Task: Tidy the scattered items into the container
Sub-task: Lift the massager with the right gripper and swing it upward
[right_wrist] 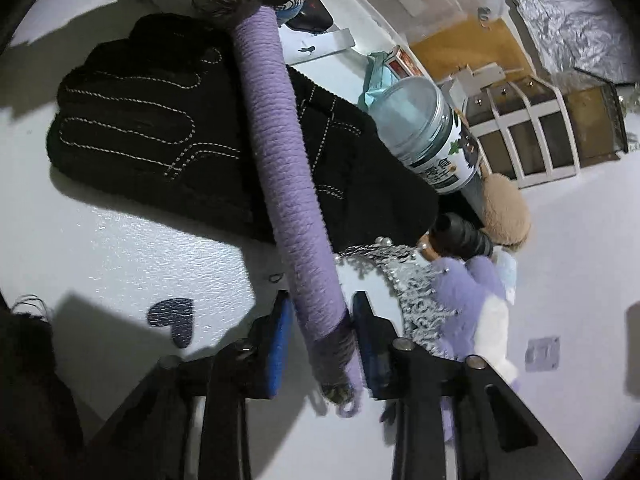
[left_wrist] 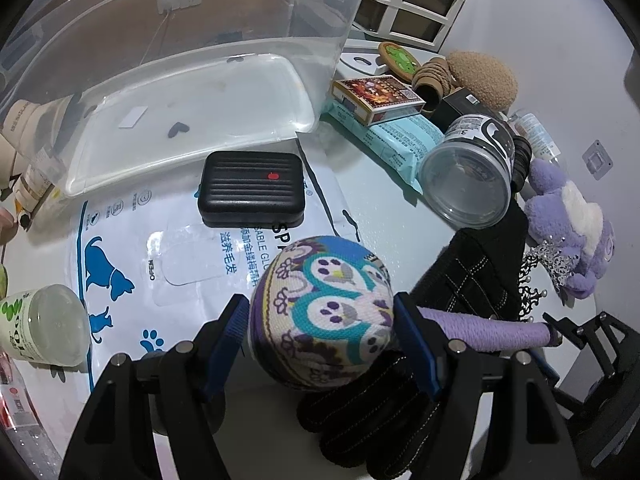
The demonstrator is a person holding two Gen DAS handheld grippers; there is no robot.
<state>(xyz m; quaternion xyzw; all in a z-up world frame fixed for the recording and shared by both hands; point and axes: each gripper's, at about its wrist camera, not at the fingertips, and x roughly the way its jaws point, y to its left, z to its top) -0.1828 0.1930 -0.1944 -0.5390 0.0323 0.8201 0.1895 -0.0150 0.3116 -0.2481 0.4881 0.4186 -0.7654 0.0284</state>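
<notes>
you were at the pick-up step: your left gripper (left_wrist: 322, 330) had its blue pads (left_wrist: 416, 344) pressed on either side of the patterned round head (left_wrist: 324, 312) of a mallet-like toy, holding it, and your right gripper (right_wrist: 320, 336) stood around the far end of the same toy's purple yarn-wrapped handle (right_wrist: 288, 168), its pads (right_wrist: 280, 340) narrow but, as far as i could tell, with a sliver of gap on one side, so i cannot say it was gripping. the toy lay across a black stitched glove (right_wrist: 132, 120) on the white table (right_wrist: 132, 256), well short of the clear bin (left_wrist: 192, 92) that stood at the table's far side beyond a black case (left_wrist: 252, 188). its long axis ran from one gripper to the other, head toward your left, handle tip toward your right. the next move, i judge, called for lifting both ends together, keeping it level, and carrying it over the bin's near wall without dragging the glove along.
</notes>
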